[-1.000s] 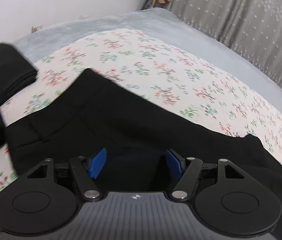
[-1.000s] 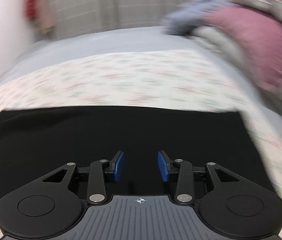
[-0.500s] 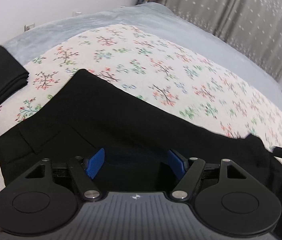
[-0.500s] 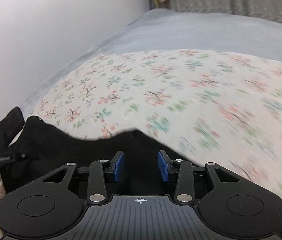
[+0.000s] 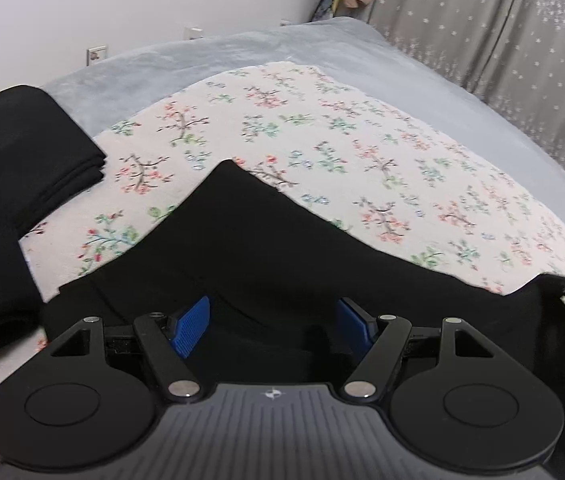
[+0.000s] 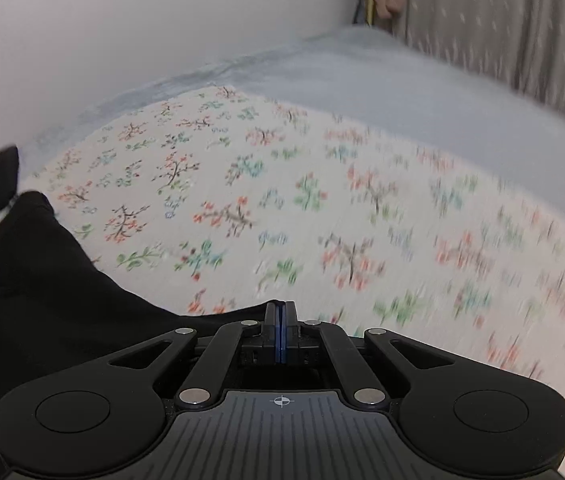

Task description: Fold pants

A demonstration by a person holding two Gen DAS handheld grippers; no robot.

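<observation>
Left wrist view: left gripper (image 5: 272, 326) fingers spread wide, gripping nothing, black pants (image 5: 266, 248) under them mid-frame on floral sheet (image 5: 362, 160). Right wrist view: right gripper (image 6: 280, 330) fully closed at the pants (image 6: 42, 288) edge, lower left; a pinch cannot be confirmed.

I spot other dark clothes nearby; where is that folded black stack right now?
In the left wrist view, the folded black stack sits at the far left on the floral sheet, beside the black pants.
</observation>
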